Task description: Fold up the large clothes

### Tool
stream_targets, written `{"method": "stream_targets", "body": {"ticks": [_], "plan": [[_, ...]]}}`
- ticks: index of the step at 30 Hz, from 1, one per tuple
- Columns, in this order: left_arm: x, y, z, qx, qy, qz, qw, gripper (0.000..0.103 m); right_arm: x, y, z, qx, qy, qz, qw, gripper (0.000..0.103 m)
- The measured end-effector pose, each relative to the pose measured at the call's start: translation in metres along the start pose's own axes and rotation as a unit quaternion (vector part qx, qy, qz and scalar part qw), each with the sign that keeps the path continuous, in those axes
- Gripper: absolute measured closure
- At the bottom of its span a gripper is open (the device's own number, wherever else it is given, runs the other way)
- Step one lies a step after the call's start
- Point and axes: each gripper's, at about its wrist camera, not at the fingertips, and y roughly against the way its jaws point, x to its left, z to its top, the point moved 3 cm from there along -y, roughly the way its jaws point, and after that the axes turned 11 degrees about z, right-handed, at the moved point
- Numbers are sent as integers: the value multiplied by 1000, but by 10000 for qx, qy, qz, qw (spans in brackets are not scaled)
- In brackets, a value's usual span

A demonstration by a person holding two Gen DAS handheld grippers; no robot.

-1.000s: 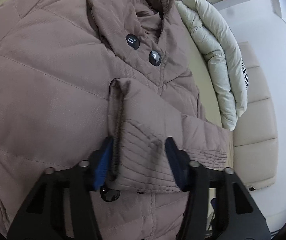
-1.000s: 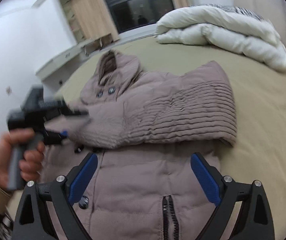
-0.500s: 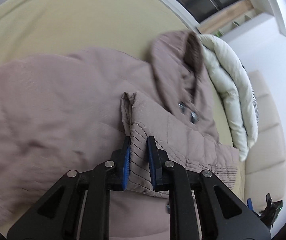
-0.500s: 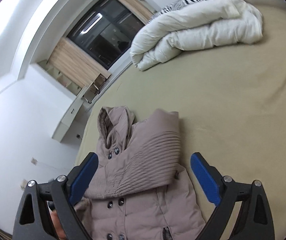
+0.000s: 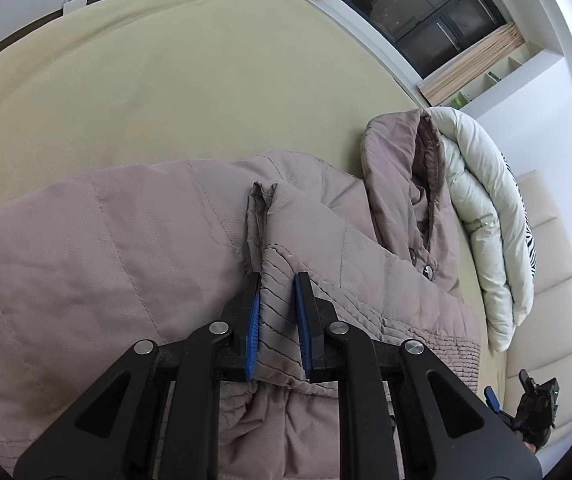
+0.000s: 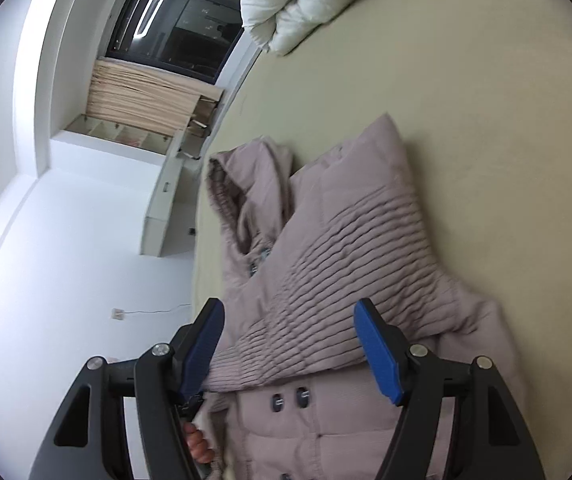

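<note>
Sleeve-folding step. Your left gripper (image 5: 277, 320) is clenched on the ribbed cuff (image 5: 276, 300) of the coat (image 5: 86, 248), the pads pinching a thick fold of it. The coat lies front-up on the bed (image 5: 166, 80), hood (image 5: 402, 168) toward the rolled duvet (image 5: 482, 208). The sleeve (image 6: 338, 264) lies folded across the chest, above the buttons (image 6: 288, 398).

Your right gripper (image 6: 290, 348) hangs released over that sleeve, fingers wide apart, holding nothing. Whether it touches the cloth, you cannot tell.

Judgement: the sleeve is over but not settled. Next move calls for you to lay the cuff flat on the chest and let go cleanly, then go for the other sleeve. Padded fabric will likely spring back; press it down before releasing.
</note>
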Motion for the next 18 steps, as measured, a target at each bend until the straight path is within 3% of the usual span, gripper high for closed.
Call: {"method": "stream_targets", "body": {"ticks": [3, 6, 13, 16, 18], "plan": [[3, -1, -2, -2, -43, 67, 10000, 88, 0, -8, 0, 4, -139, 187, 9997, 32], [4, -2, -4, 43, -59, 97, 9999, 88, -2, -20, -3, 341, -487, 149, 9981, 32], [1, -3, -7, 124, -75, 129, 9998, 88, -37, -33, -52, 390, -1464, 310, 9880, 24], [-1, -4, -6, 137, -68, 137, 9998, 88, -55, -40, -39, -115, -1803, 580, 9818, 24], [-2, -6, -5, 143, -41, 158, 9998, 88, -67, -36, -22, -678, -1974, 782, 9748, 25]]}}
